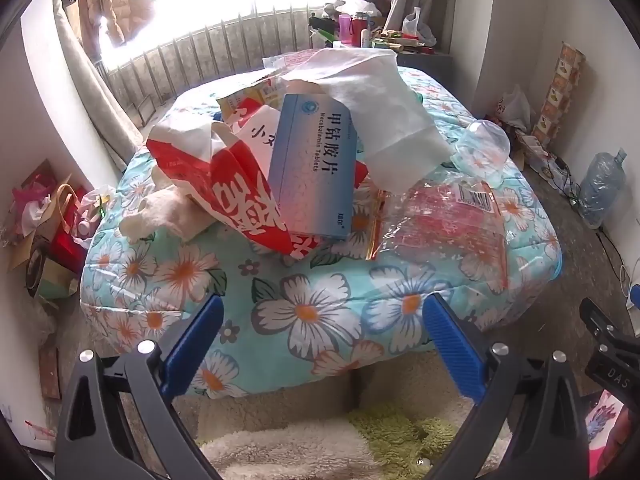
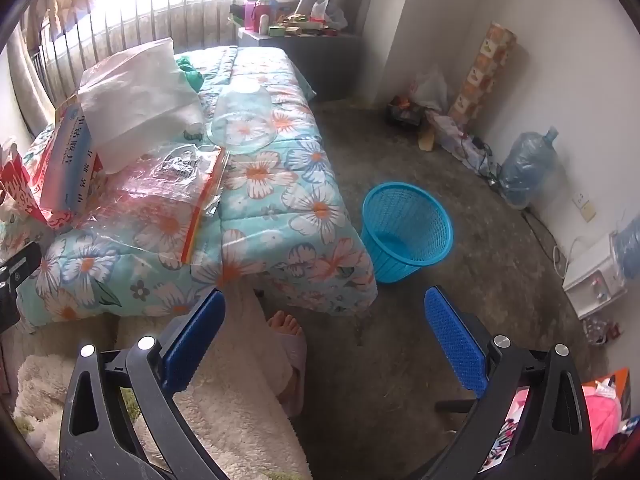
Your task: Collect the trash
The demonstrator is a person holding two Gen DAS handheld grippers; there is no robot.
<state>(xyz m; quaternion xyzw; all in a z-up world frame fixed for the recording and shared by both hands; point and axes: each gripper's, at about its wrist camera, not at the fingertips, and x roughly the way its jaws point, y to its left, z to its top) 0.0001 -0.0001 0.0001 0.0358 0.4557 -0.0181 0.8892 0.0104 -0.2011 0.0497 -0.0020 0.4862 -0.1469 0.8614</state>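
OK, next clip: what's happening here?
A person holds two grippers over a floral quilt. Trash is piled on it: a blue tablet box, white tissue, a red-and-white bag and clear plastic packaging. Left gripper and right gripper are open and empty. The blue basket looks empty.
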